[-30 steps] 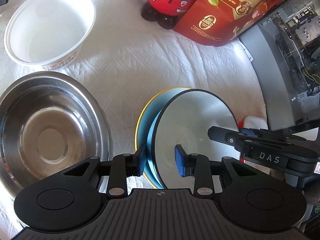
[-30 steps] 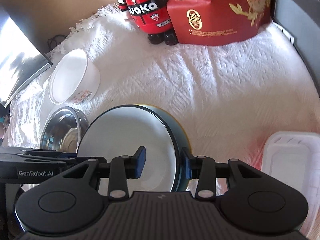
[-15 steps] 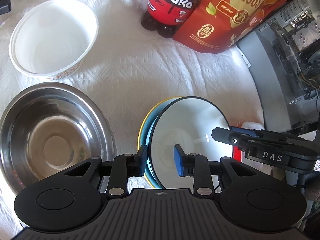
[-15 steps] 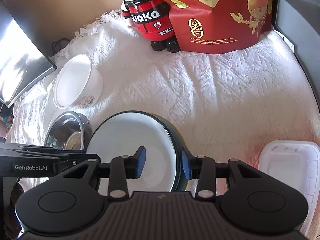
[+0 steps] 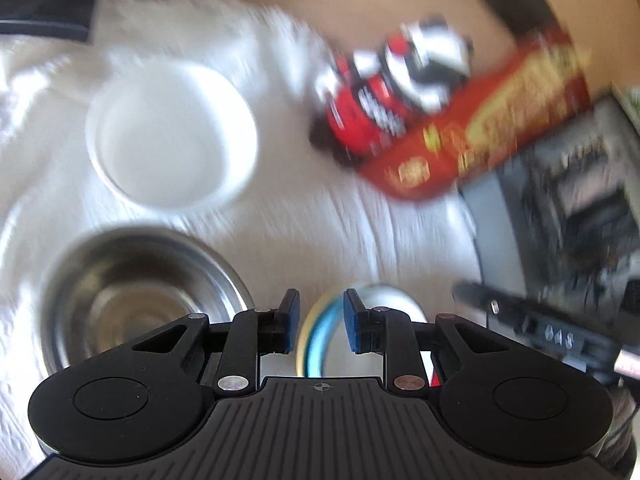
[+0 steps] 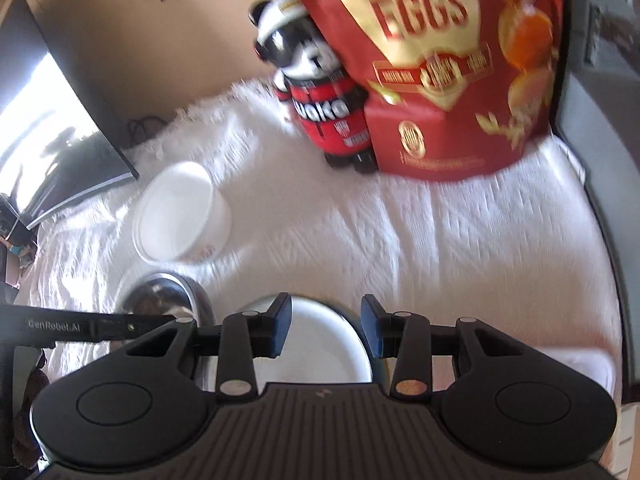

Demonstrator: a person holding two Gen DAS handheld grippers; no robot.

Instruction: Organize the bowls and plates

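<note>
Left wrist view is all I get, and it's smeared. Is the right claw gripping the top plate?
Observer: No. The right wrist view shows the right claw open. The white plate shows between its fingers, with neither pad pressing on it.
Operator: What's the red bag at the back?
Observer: The red bag reads "EGGS" in gold letters. It stands upright beside the panda figure.
Operator: And the dark shape at far left?
Observer: That's a dark monitor, standing at the left edge of the white cloth, behind the white tub.
</note>
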